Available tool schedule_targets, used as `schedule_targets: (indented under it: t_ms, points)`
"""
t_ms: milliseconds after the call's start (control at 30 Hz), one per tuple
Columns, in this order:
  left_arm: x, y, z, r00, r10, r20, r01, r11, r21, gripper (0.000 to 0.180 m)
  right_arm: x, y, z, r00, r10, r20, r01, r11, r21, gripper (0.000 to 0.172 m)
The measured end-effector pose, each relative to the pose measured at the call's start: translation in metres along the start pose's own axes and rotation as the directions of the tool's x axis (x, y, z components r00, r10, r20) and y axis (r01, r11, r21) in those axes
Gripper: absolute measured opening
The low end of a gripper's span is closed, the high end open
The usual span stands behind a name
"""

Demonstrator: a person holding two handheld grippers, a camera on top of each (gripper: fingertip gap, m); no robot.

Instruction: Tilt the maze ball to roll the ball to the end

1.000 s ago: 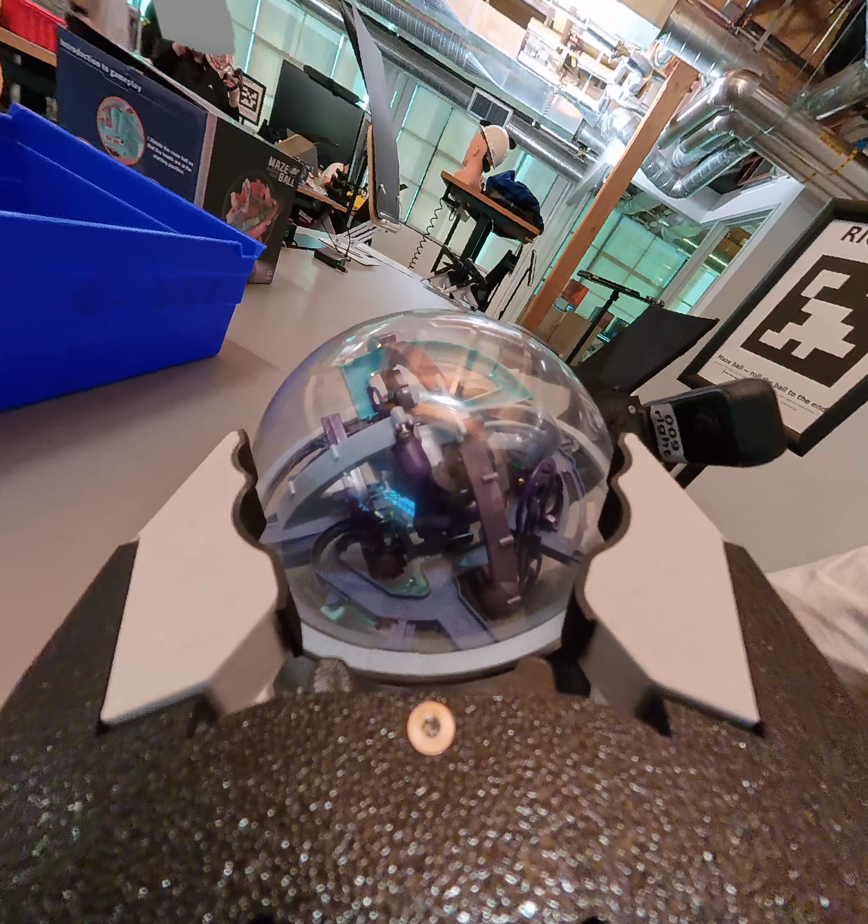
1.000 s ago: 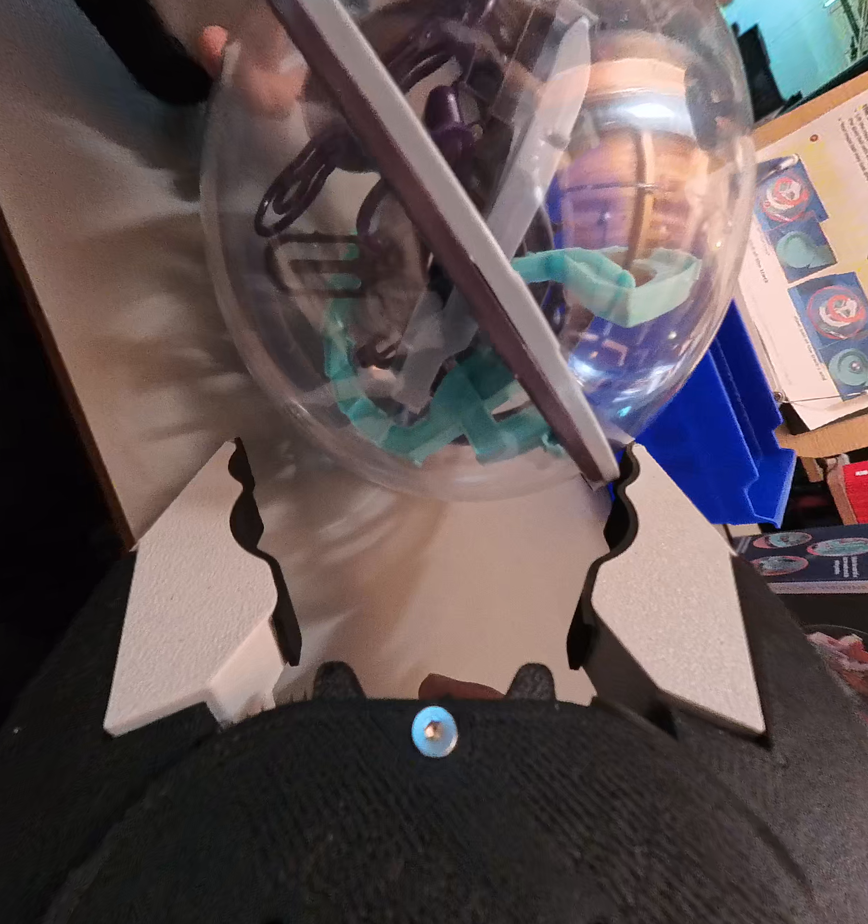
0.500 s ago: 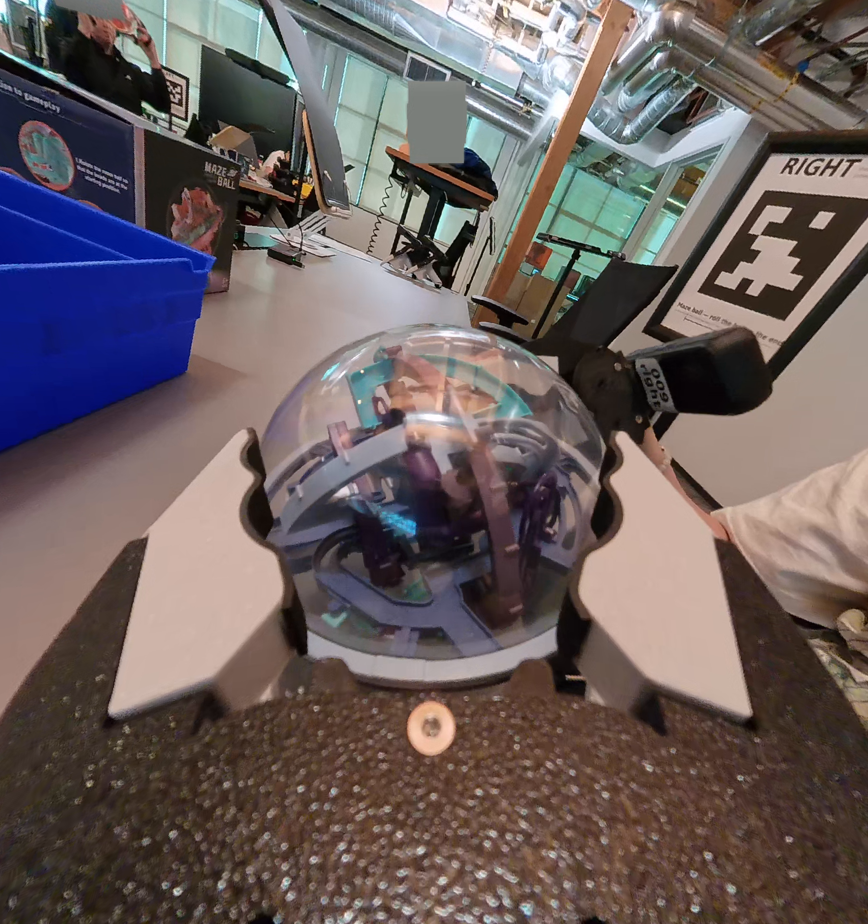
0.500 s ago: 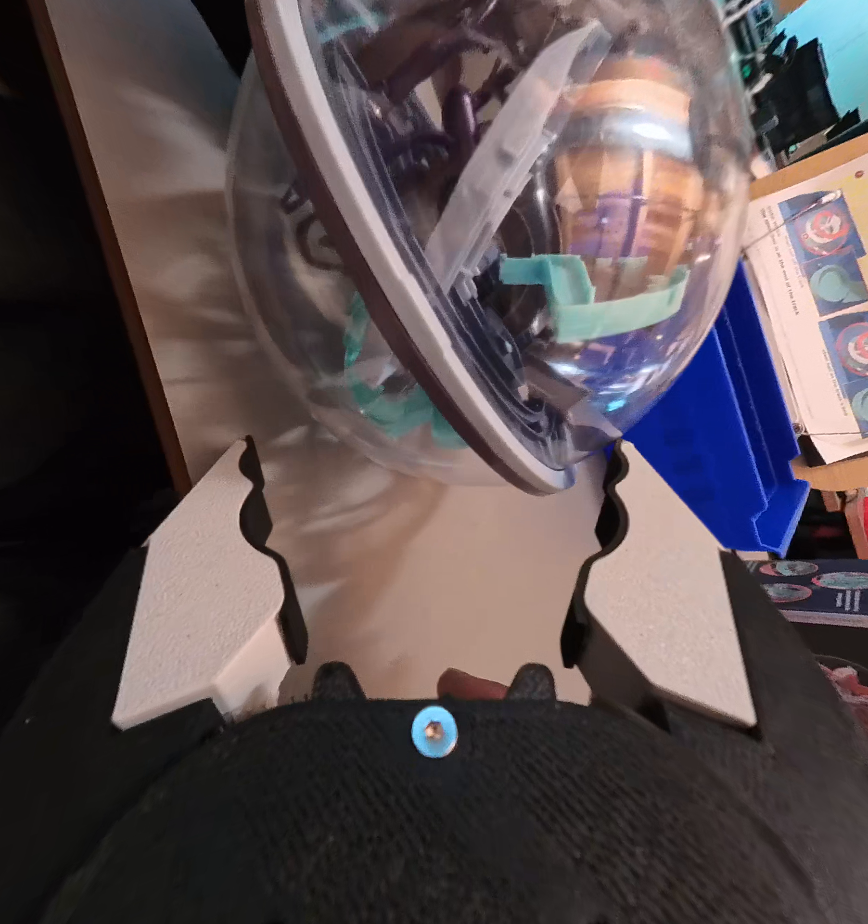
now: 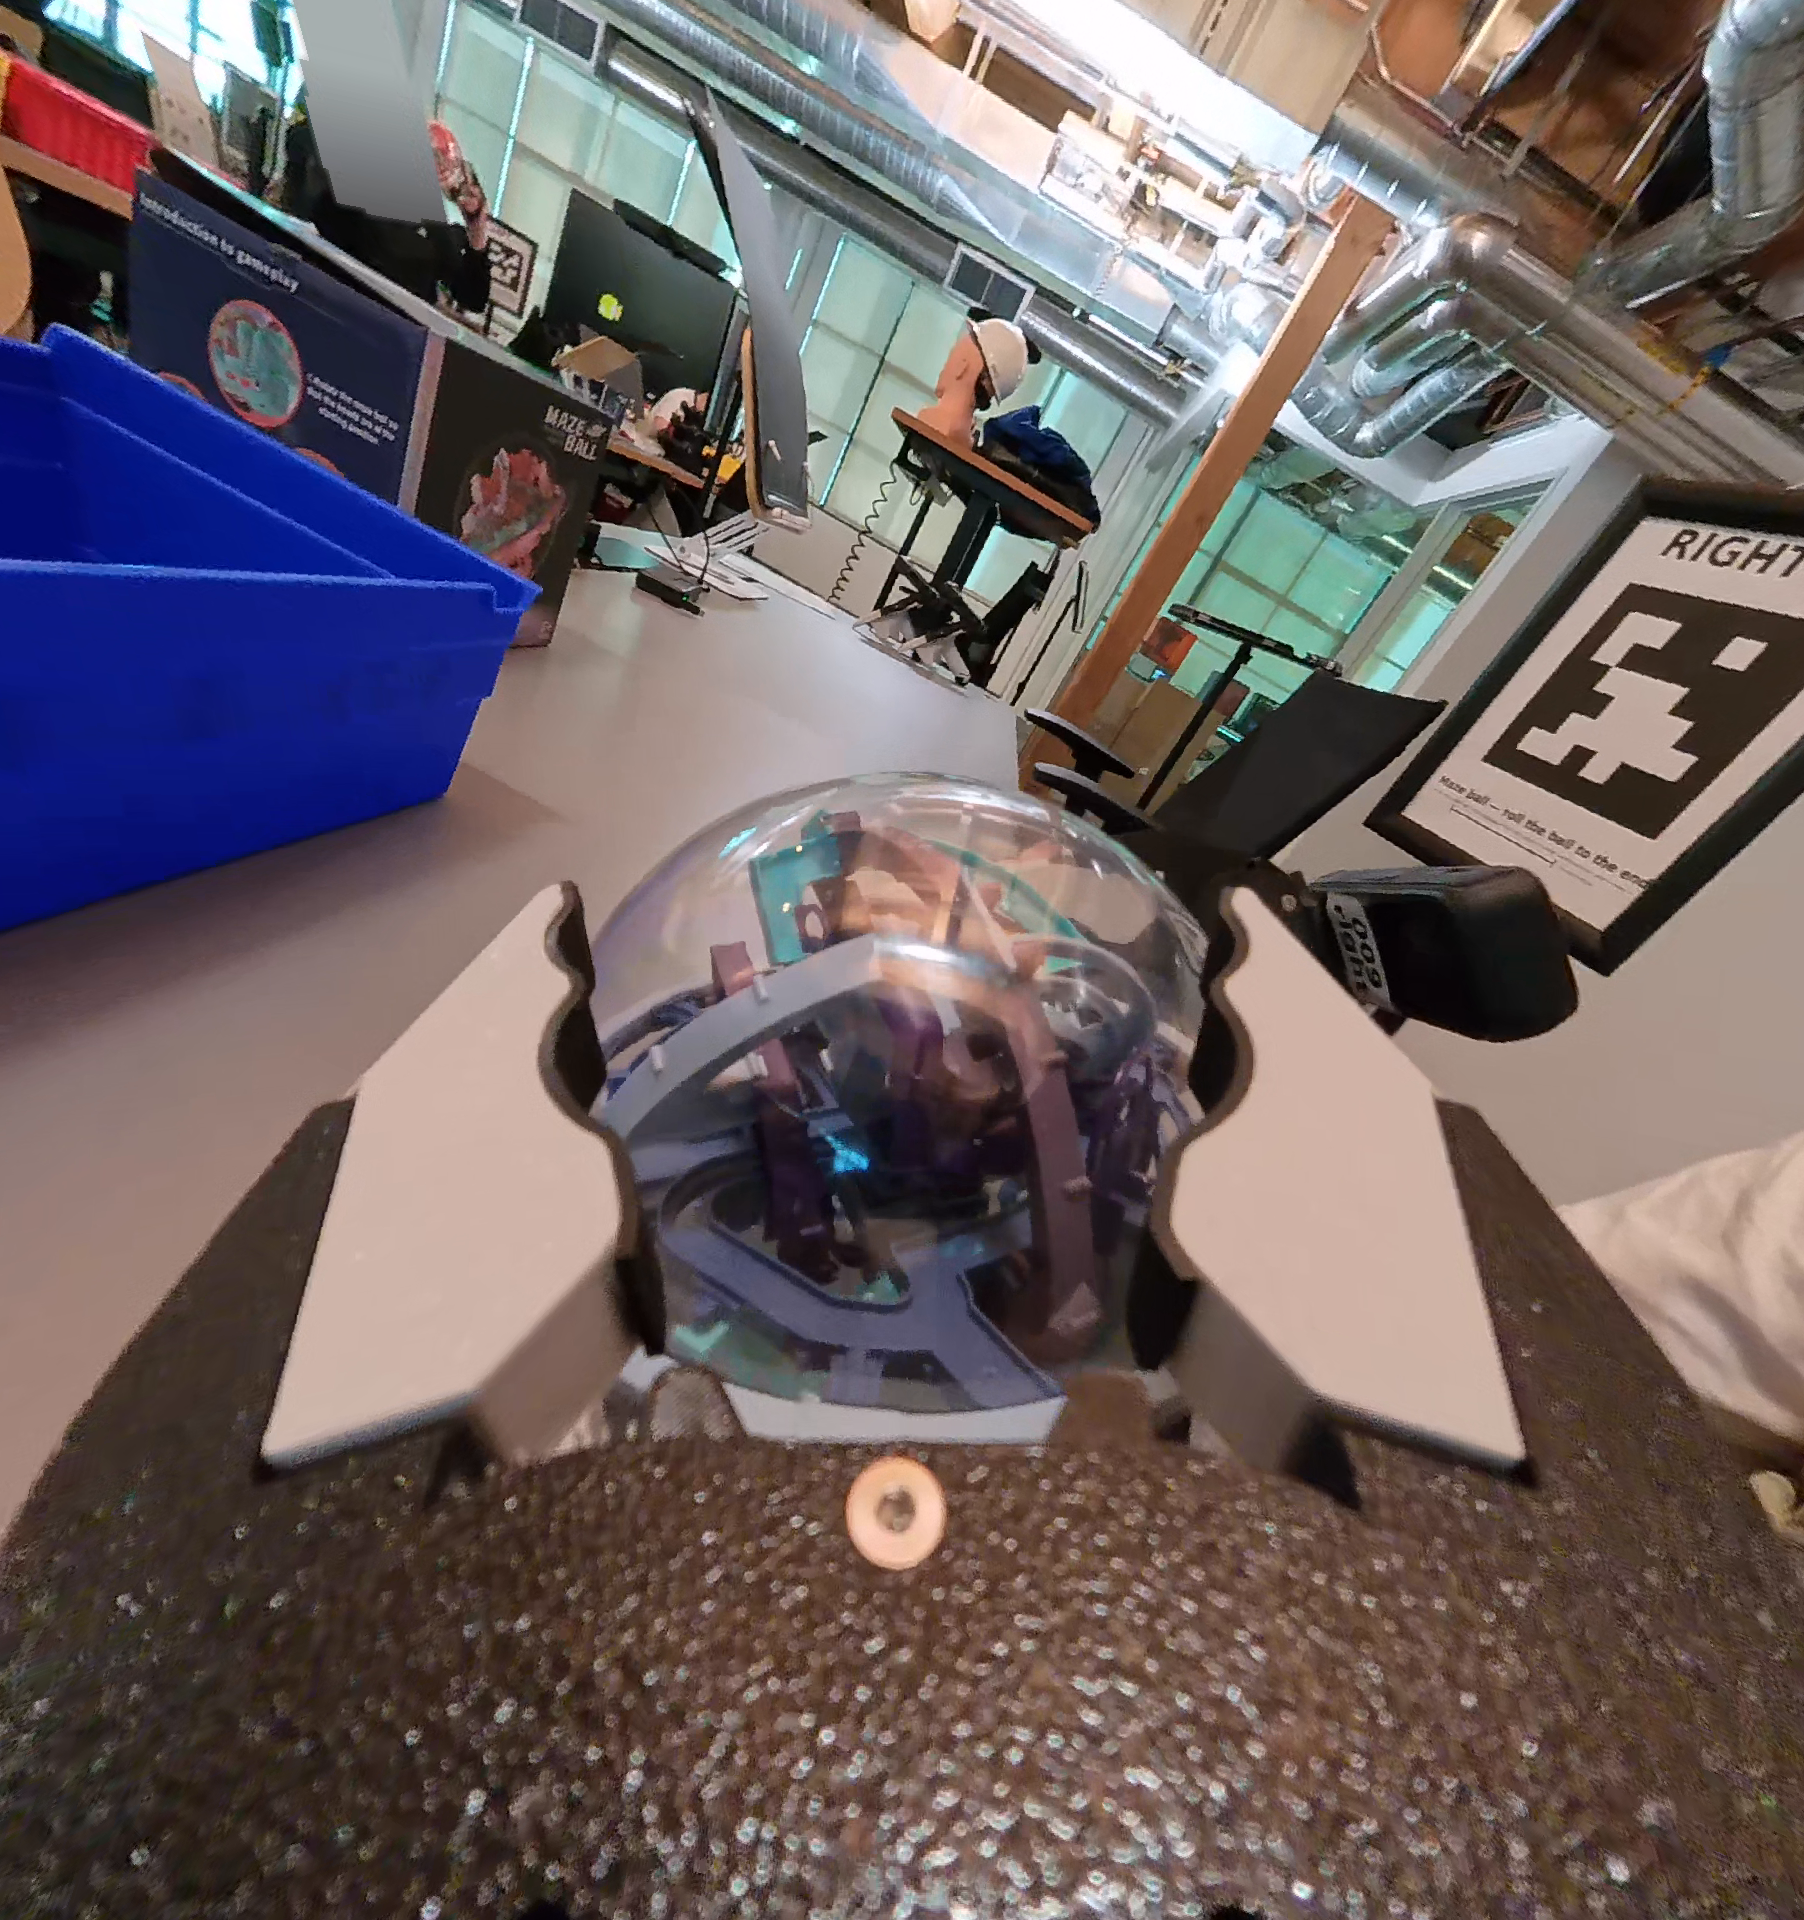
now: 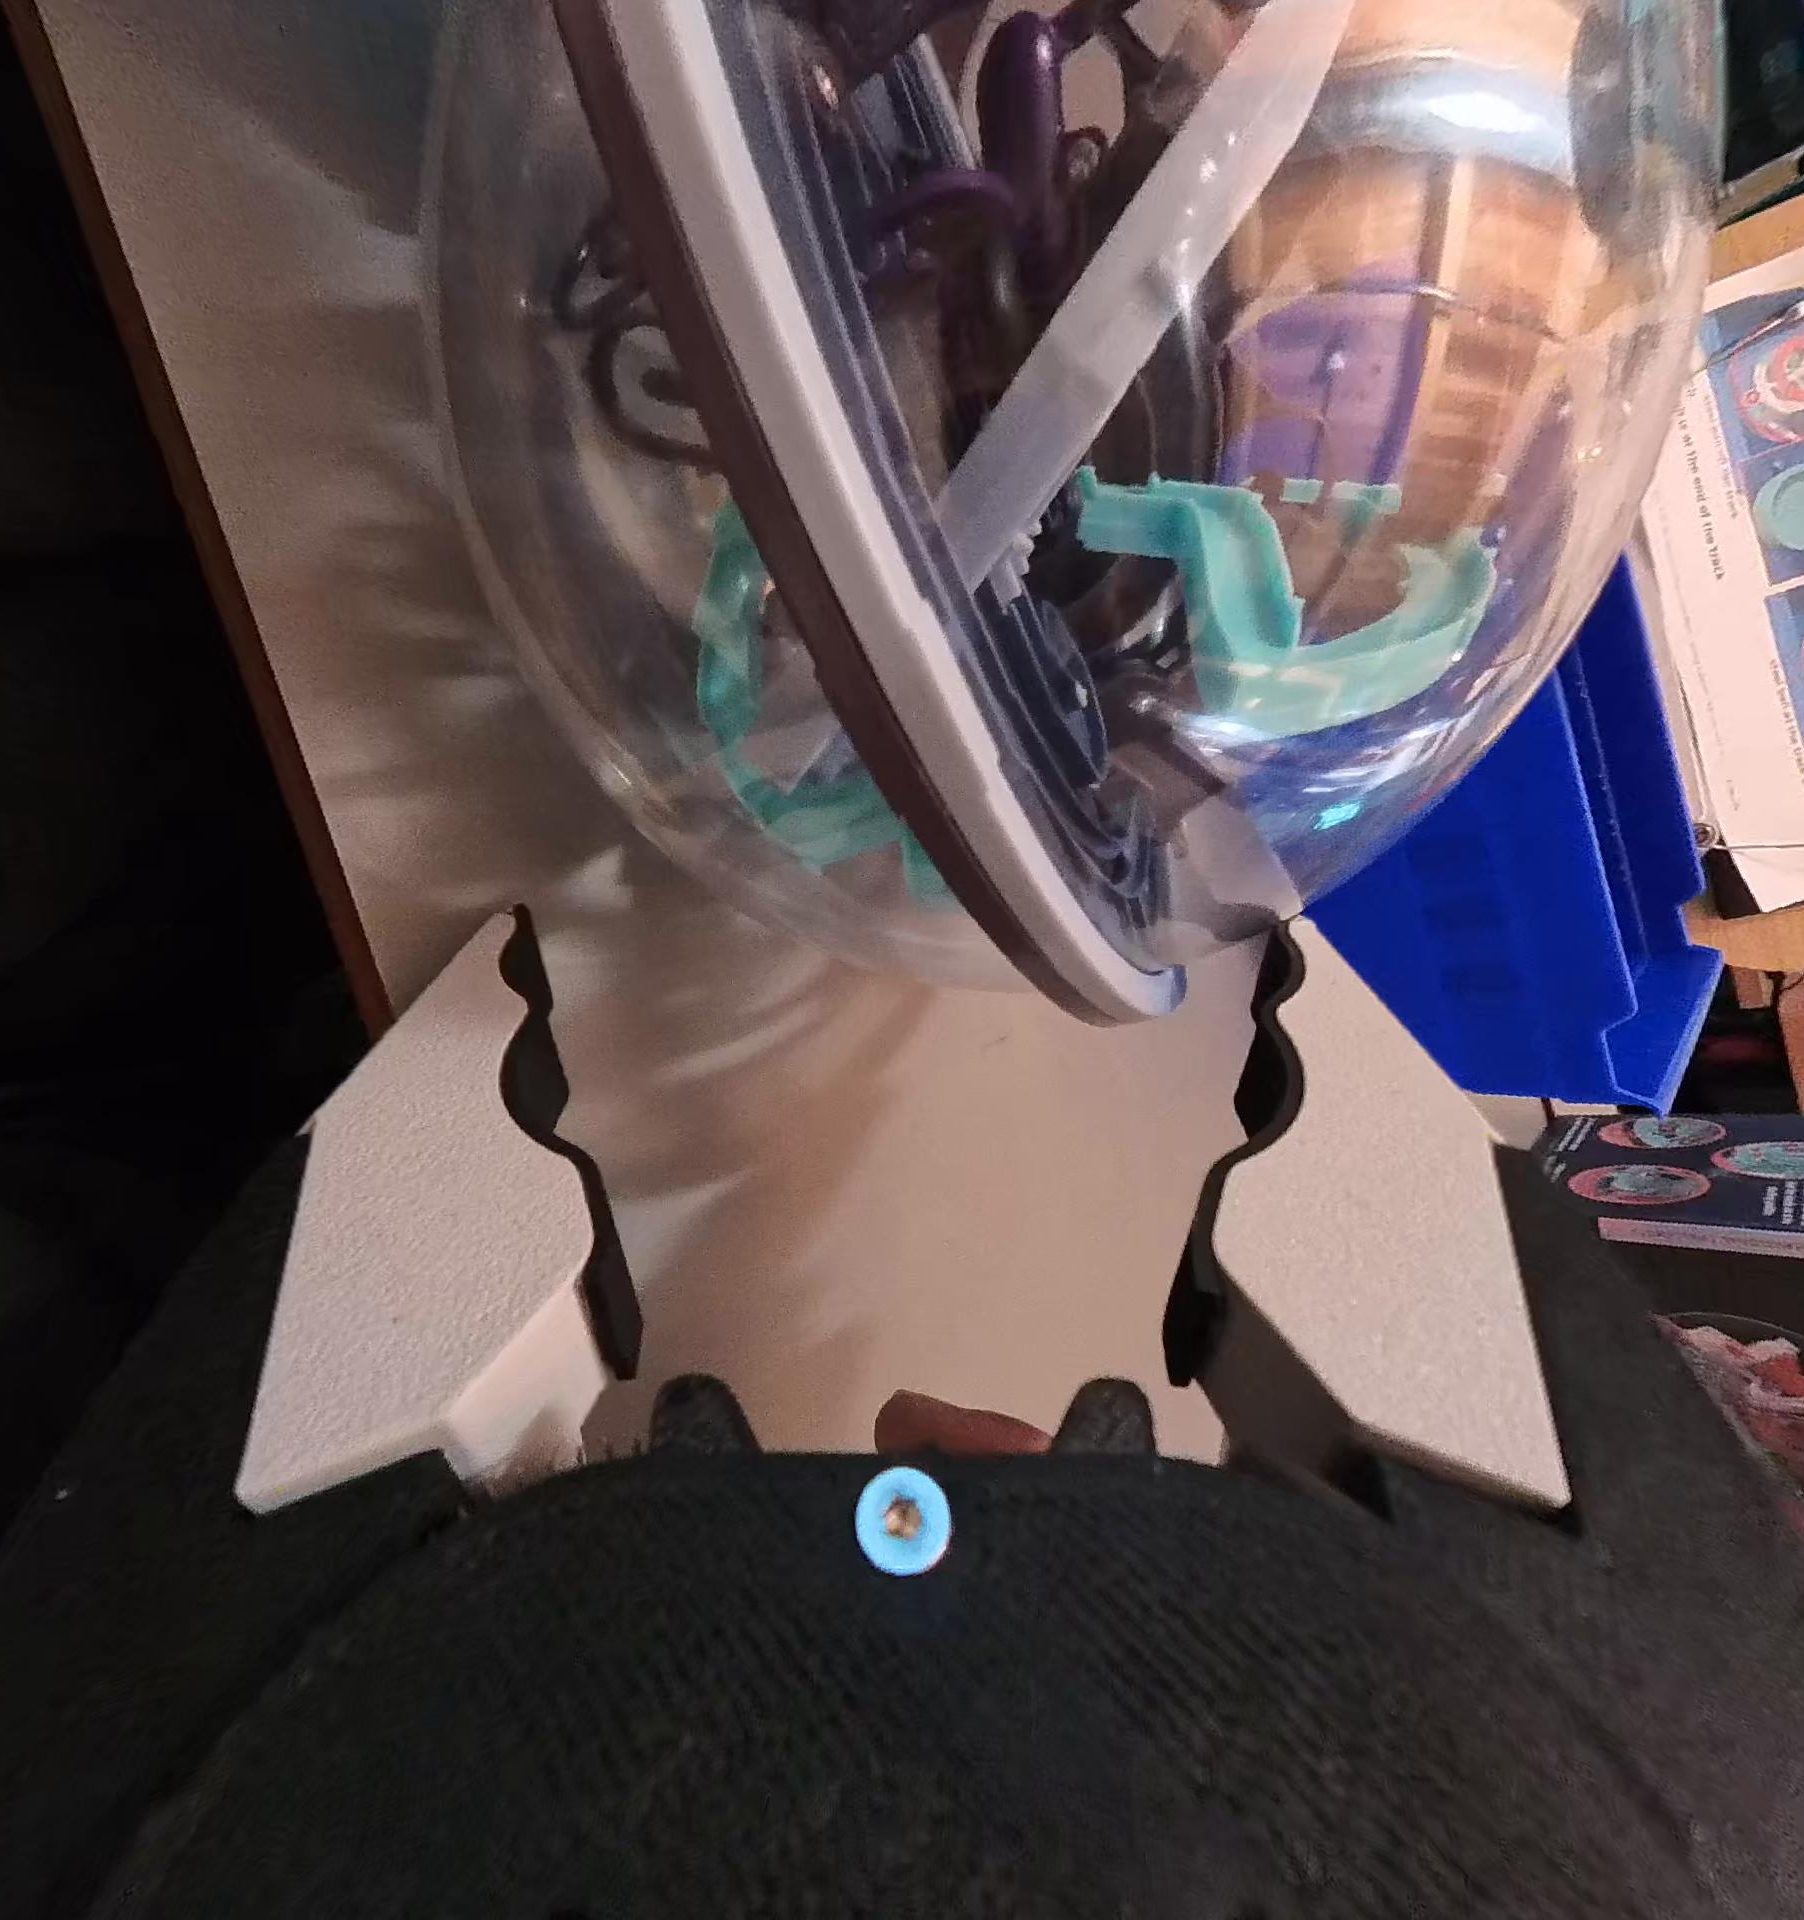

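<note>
Clear maze ball (image 5: 893, 1091): one, clamped in left gripper (image 5: 893, 997); blue bin (image 5: 181, 665): one.

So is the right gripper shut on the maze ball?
No, open. The right gripper has its fingers spread; the maze ball sits beyond the tips, only nearing one fingertip.

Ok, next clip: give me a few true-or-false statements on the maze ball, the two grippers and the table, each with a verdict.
1. The maze ball sits between the left gripper fingers. True.
2. The right gripper is clamped shut with no gap. False: its fingers stand wide apart, the ball beyond their tips.
3. A blue bin stands on the table. True.
4. The ball's shell is opaque red. False: it is clear, with teal and purple tracks inside.
</note>
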State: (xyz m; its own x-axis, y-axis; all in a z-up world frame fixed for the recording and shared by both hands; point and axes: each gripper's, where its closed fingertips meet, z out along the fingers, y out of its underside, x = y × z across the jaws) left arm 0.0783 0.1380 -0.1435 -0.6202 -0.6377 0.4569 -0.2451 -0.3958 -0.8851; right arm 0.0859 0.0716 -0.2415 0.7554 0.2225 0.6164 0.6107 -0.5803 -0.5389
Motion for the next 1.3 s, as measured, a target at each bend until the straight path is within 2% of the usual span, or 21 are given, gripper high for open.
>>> schedule_targets:
  t_ms: [133,267,367,467,500,633,800,1067,1167,1300]
  points:
    - [0.002,-0.003,0.001,1.0,0.0,0.023,0.0,1.0,-0.003,0.12,-0.009,0.001,-0.004,0.999,0.007,0.052,-0.007,1.0,-0.01,0.129]
    - [0.007,-0.003,0.001,1.0,0.019,0.013,-0.019,1.0,-0.023,0.118,-0.01,0.001,-0.008,0.998,-0.012,0.057,0.013,1.0,-0.017,0.124]
    - [0.008,0.005,0.003,0.999,0.034,0.01,-0.033,0.997,-0.064,0.114,0.002,-0.013,-0.011,1.0,-0.013,-0.012,0.014,0.999,0.048,0.135]
    - [0.008,0.01,0.008,0.999,0.049,0.02,-0.047,0.995,-0.082,0.121,0.003,-0.019,-0.008,1.0,-0.003,-0.016,0.004,0.998,0.062,0.147]
    - [0.007,0.01,0.008,0.999,0.045,0.026,-0.042,0.996,-0.079,0.122,0.004,-0.018,-0.006,1.0,-0.009,-0.029,0.011,0.999,0.054,0.146]
    - [0.006,-0.001,0.006,0.999,0.013,0.033,-0.013,1.0,-0.017,0.124,0.005,-0.01,-0.007,0.998,-0.04,-0.038,0.04,0.999,0.016,0.13]
    - [0.002,-0.012,0.001,0.999,-0.013,0.031,0.012,0.998,0.055,0.124,0.0,-0.008,-0.004,0.998,-0.051,-0.04,0.051,0.999,0.003,0.131]
    - [0.005,-0.023,-0.005,0.999,0.035,-0.001,-0.034,0.989,0.141,0.122,-0.006,-0.005,-0.009,0.998,-0.047,-0.046,0.047,0.999,0.003,0.13]
    - [0.018,-0.028,-0.01,0.993,0.087,-0.081,-0.071,0.981,0.181,0.102,-0.007,0.002,-0.01,0.998,-0.028,-0.048,0.028,1.0,-0.013,0.128]
    - [0.019,-0.023,-0.01,0.989,0.12,-0.084,-0.105,0.981,0.163,0.104,-0.007,0.005,-0.011,0.999,-0.021,-0.048,0.02,1.0,-0.015,0.122]
